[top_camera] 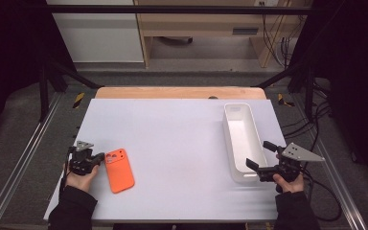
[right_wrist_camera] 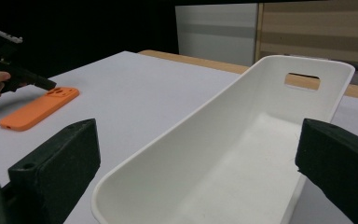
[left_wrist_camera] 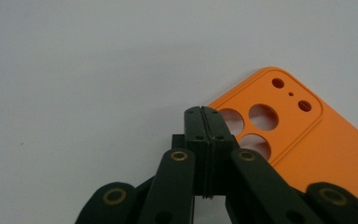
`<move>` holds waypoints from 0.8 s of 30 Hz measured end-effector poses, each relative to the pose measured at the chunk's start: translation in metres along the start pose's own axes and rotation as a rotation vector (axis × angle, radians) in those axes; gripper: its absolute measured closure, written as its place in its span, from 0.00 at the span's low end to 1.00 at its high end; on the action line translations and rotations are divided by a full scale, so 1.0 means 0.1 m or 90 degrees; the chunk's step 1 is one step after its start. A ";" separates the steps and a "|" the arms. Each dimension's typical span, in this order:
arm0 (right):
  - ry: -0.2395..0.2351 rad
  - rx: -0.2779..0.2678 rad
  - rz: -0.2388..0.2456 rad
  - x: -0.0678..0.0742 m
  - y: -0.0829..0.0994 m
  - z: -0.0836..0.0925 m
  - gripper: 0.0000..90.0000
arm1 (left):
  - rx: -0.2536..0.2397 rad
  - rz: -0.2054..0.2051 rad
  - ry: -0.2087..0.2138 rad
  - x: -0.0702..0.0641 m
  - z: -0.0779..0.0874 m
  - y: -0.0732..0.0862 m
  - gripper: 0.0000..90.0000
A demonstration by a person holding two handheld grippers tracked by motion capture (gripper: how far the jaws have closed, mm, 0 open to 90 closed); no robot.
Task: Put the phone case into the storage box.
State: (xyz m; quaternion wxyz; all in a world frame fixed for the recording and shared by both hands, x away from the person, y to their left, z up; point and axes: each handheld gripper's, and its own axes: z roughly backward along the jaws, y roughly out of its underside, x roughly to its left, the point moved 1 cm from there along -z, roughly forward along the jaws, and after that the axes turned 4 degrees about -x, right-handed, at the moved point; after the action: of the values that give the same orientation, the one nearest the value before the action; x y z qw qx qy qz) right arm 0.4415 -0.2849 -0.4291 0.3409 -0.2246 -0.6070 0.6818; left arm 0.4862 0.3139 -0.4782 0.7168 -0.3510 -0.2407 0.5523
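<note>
Lying flat at about eight o'clock on the pale grey surface [top_camera: 182, 143], the orange plastic phone case with round camera cut-outs [top_camera: 119, 170] is met at its camera corner by the left tool [top_camera: 97, 162], whose jaws are seen pressed together in the left gripper view, their tips [left_wrist_camera: 207, 122] at or just over the case's edge [left_wrist_camera: 307, 140]; whether the rim is pinched between them cannot be told. At about four o'clock, the long white plastic bin with a handle slot [top_camera: 242, 139] is straddled at its near end by the right tool [top_camera: 261, 163], its jaws standing well apart on either side of the bin wall [right_wrist_camera: 177, 140] without clamping it. A likely fault is judged to be the thin case sliding away or tipping out of so shallow a corner hold once lifted. The bin could also be nudged, since it is not gripped.
</note>
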 end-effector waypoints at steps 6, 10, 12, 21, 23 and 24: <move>0.000 0.001 -0.002 0.00 0.00 0.00 0.00 | -0.004 0.016 0.005 -0.02 -0.03 -0.01 1.00; -0.002 0.001 -0.002 0.00 0.00 -0.01 0.00 | -0.005 0.027 0.005 -0.03 -0.05 -0.02 1.00; -0.003 0.002 -0.001 0.00 0.00 -0.01 0.00 | -0.008 0.033 0.006 -0.04 -0.06 -0.03 1.00; -0.001 -0.001 0.000 0.00 0.00 0.00 0.00 | -0.011 0.029 0.010 -0.10 -0.11 -0.06 1.00; -0.002 0.000 -0.001 0.00 0.00 0.00 0.00 | -0.013 0.027 0.009 -0.11 -0.12 -0.06 1.00; -0.002 0.000 -0.001 0.00 0.00 0.00 0.01 | -0.012 0.027 0.010 -0.11 -0.13 -0.07 1.00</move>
State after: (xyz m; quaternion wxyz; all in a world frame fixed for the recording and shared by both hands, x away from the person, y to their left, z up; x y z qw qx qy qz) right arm 0.4417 -0.2851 -0.4289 0.3407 -0.2229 -0.6076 0.6819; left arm 0.4966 0.2991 -0.4806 0.7032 -0.3675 -0.2327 0.5624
